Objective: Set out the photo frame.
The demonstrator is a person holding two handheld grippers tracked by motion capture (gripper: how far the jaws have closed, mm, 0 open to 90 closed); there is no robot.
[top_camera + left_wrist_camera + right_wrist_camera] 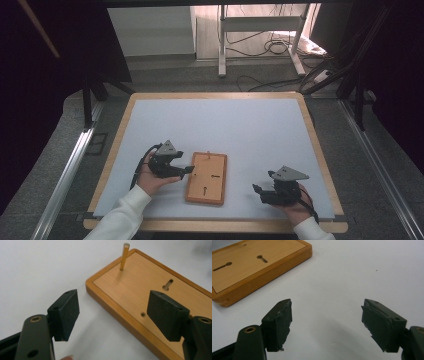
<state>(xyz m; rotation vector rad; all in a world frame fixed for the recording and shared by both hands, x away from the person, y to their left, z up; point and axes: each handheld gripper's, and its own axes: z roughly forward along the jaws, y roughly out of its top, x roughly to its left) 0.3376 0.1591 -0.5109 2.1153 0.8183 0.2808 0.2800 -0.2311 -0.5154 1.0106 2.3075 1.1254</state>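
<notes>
Wooden board (206, 178): It lies flat on the white table top (225, 130), near the front edge. This board is the landmark for everything else.
Board details: It has a raised rim, two keyhole slots and a small round hole.
Gold pin (124, 256): It stands up straight from the board, close to the board's far short edge.
Left gripper (186, 170): It sits just beside the board's left long edge, with its tips reaching over that edge.
Left jaws: They are wide apart. One is over the table, the other is over the board. Nothing is squeezed between them.
Right gripper (258, 191): It is well to the right of the board, pointing toward it.
Right jaws: They are wide apart, with bare table between them.
</notes>
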